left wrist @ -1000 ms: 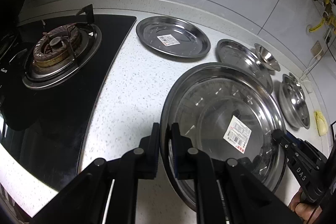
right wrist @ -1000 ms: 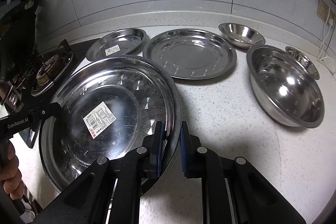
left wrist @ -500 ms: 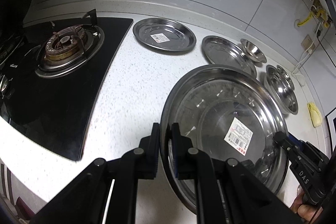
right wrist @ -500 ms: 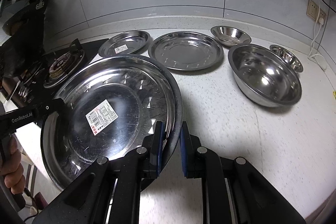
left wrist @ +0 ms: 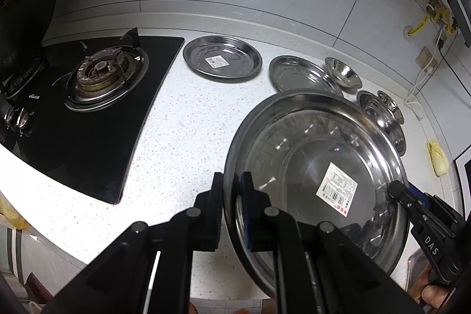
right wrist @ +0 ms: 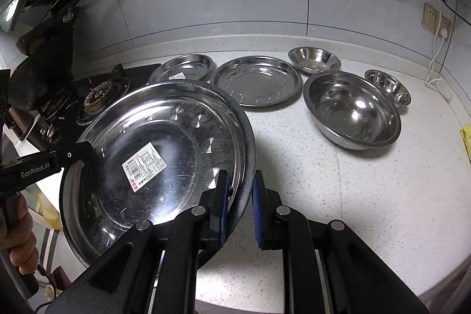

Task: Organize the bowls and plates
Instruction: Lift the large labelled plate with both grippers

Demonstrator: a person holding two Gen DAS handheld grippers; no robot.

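A large steel plate with a barcode label (left wrist: 312,167) (right wrist: 159,155) is held in the air between both grippers. My left gripper (left wrist: 232,196) is shut on its left rim. My right gripper (right wrist: 238,196) is shut on its right rim and also shows in the left wrist view (left wrist: 396,192). On the counter behind lie a small labelled plate (left wrist: 222,61) (right wrist: 184,68), a medium plate (left wrist: 297,74) (right wrist: 257,80), a large bowl (right wrist: 351,109) and two small bowls (right wrist: 313,59) (right wrist: 387,86).
A black gas hob (left wrist: 88,96) with a burner (left wrist: 100,72) lies at the left. The speckled white counter (right wrist: 338,190) has a tiled wall behind. A socket and cable (right wrist: 435,22) sit at the right. A yellow cloth (left wrist: 438,158) lies at the far right.
Both grippers have pulled back and up with the large plate, so the dishes on the counter look smaller and farther away. The grip on the plate is unchanged.
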